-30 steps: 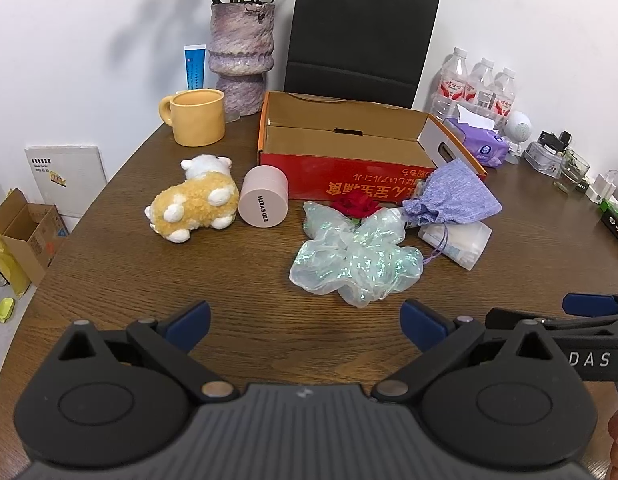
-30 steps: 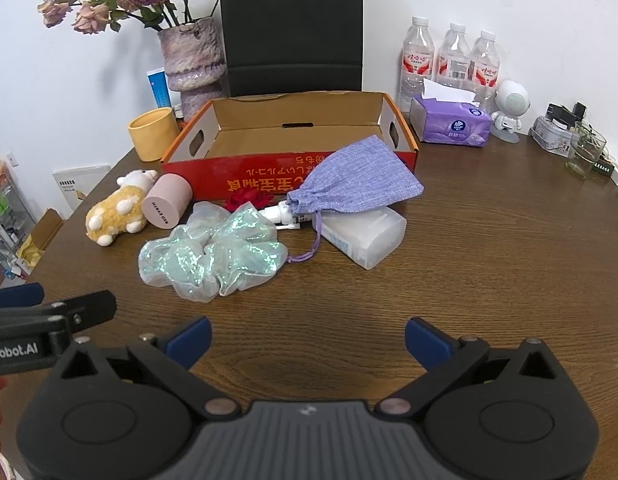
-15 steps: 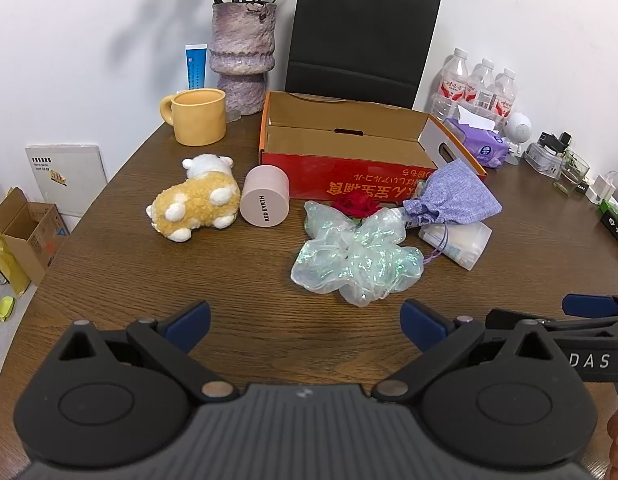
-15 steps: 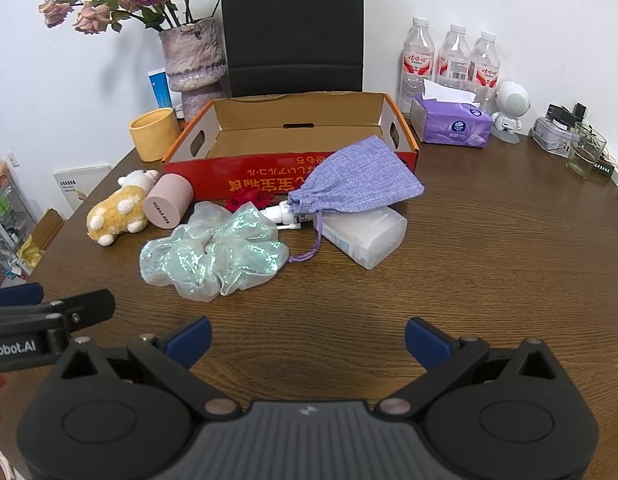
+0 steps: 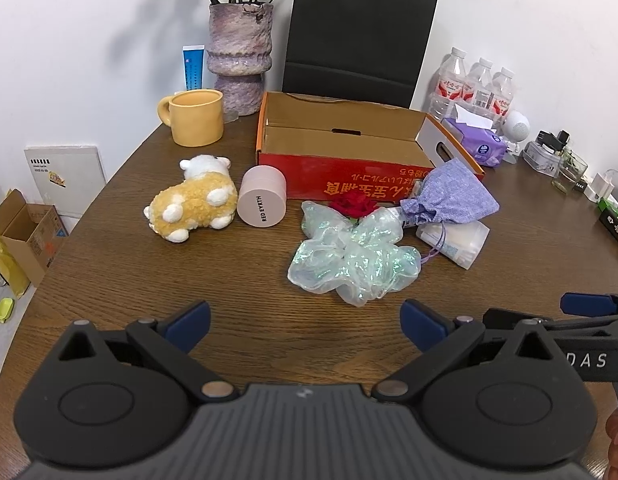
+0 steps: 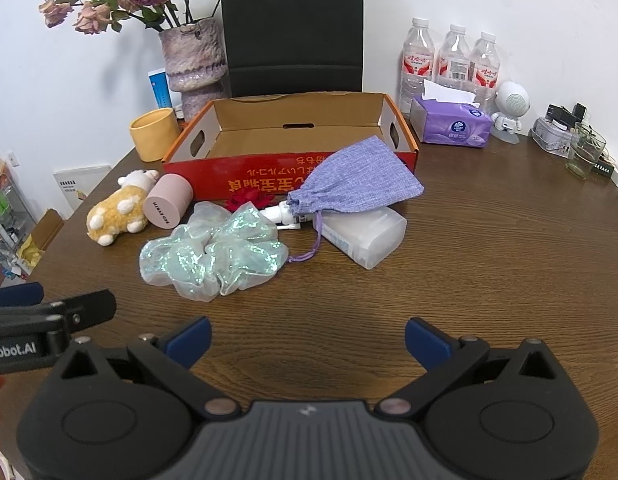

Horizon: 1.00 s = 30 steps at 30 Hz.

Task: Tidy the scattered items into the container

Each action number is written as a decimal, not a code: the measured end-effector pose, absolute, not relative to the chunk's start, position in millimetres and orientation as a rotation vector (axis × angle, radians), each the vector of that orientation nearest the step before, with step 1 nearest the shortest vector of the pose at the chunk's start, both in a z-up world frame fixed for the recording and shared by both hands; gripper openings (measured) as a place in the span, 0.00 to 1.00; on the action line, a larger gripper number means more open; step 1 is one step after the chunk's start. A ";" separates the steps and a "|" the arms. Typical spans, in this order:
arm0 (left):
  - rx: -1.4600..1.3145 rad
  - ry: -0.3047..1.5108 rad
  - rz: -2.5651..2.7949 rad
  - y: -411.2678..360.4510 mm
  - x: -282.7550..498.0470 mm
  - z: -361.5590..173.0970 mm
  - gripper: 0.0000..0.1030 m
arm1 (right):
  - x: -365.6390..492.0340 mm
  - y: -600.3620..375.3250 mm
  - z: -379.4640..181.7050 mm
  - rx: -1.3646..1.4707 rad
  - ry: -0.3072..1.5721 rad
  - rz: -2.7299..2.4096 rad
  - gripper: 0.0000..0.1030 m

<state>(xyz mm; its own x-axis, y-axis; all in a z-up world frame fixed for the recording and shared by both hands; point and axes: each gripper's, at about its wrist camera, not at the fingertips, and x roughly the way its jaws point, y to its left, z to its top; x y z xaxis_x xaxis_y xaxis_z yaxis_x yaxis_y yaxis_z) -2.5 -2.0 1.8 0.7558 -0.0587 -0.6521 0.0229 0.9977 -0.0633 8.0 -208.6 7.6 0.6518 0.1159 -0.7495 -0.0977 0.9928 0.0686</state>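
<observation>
Scattered items (image 5: 355,262) lie before the empty red box (image 5: 341,148).

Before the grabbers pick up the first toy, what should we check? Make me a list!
1. Left gripper open and holding nothing: ok.
2. Right gripper open and holding nothing: ok.
3. Red cardboard box has room inside: ok, nothing shows in it.
4. Shiny pale green gauzy scrunchie nearest and free to grab: ok, nothing lies on it.
5. Purple woven drawstring pouch free to lift: not ok, it rests on the clear plastic case and a white spray bottle.
6. Yellow and white plush sheep clear of the pink cylinder tin: cannot tell, they sit very close.
</observation>
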 end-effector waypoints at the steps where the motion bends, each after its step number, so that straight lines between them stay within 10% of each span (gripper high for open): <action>1: -0.051 0.712 -0.044 -2.1 -2.4 1.9 1.00 | 8.1 -208.6 7.6 0.022 0.850 0.122 1.00; 30: -0.039 0.670 -0.107 -30.7 67.9 -66.5 1.00 | 75.6 -262.4 -64.3 0.053 0.583 0.072 0.98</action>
